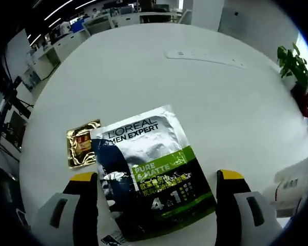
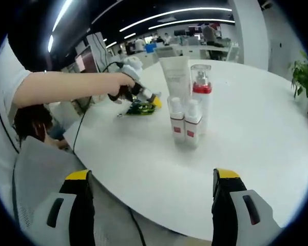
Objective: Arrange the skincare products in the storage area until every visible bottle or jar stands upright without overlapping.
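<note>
In the left gripper view, the left gripper (image 1: 156,205) stands wide open, and a silver-and-green sachet (image 1: 151,174) lies flat on the white table (image 1: 159,77) between its jaws, with a small gold packet (image 1: 82,143) just beyond the left jaw. In the right gripper view, the right gripper (image 2: 153,205) is also wide open and holds nothing. Well ahead of its jaws a person's hand (image 2: 115,84) reaches from the left, beside a white tube (image 2: 175,78), a red-collared pump bottle (image 2: 201,92) and two small white bottles (image 2: 185,123) standing upright close together.

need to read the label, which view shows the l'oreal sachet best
The left gripper view: the sachet lies flat between the open jaws, label readable. In the right gripper view it is a small green and dark patch under the left gripper, text unreadable.
</note>
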Available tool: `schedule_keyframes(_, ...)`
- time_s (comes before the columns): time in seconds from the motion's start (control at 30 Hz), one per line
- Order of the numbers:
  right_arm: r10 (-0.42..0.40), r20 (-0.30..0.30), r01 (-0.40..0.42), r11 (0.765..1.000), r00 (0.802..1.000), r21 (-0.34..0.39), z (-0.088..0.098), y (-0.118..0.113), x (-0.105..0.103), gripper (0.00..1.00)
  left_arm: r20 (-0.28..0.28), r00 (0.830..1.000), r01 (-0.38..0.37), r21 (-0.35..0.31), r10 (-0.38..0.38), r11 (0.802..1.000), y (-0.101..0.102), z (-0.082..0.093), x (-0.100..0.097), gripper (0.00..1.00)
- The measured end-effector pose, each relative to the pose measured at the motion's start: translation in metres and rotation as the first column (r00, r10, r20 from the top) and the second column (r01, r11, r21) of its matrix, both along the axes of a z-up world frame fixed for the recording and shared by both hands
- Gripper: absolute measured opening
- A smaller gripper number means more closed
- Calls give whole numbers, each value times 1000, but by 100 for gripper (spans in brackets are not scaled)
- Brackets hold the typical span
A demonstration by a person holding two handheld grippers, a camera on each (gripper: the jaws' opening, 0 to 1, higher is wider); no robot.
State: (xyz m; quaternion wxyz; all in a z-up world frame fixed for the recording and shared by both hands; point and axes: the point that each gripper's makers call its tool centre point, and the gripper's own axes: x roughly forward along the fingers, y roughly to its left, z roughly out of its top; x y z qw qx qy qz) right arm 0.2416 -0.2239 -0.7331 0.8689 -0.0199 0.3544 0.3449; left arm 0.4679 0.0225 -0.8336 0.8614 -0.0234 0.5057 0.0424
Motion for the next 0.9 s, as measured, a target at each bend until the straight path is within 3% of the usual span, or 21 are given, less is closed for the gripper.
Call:
schedule_keyframes(0.1,-2,0,2,1000,1000,1,0,0,0,96,16,1000,2,-1,-2,1000,1,0,0,88)
schedule_keyframes(0.27,1,4,0,1000,1000,-2,0,0,1,96,42,999,31,-1,-30,1000,9,2,-2,70)
schedule_keyframes(0.3,1,4,-1,1000,1000,-1,0,0,1,96,65,996,53,6,-53,999,9,3,1,70)
schedule_keyframes(0.43,3,5,-3,1000,1000,0,0,0,0,96,69,996,64,6,-64,998,8,1,0,67)
schedule_keyframes(0.47,3,6,-3,1000,1000,-2,0,0,0,96,81,991,110,2,-109,994,3,3,4,61)
schedule_keyframes(0.53,3,7,-3,1000,1000,0,1,1,0,96,78,991,107,15,-108,994,3,2,5,57)
schedule_keyframes(0.63,2,8,-2,1000,1000,-1,1,0,0,96,103,985,134,22,-135,991,3,4,10,38)
schedule_keyframes(0.77,-1,11,1,1000,1000,0,1,0,0,96,131,987,101,-48,-94,994,-1,7,10,31)
schedule_keyframes(0.8,-2,11,2,1000,1000,1,1,0,0,95,159,987,55,-110,-37,992,-2,12,12,26)
schedule_keyframes(0.83,-3,12,3,1000,1000,1,2,0,0,95,184,981,93,-138,-66,986,-5,17,14,16)
schedule_keyframes(0.87,-3,12,3,1000,1000,1,2,0,1,95,180,984,40,-145,-14,989,-2,17,13,14)
schedule_keyframes(0.9,-2,12,2,1000,1000,0,2,0,0,95,151,981,134,-61,-124,989,1,15,8,14)
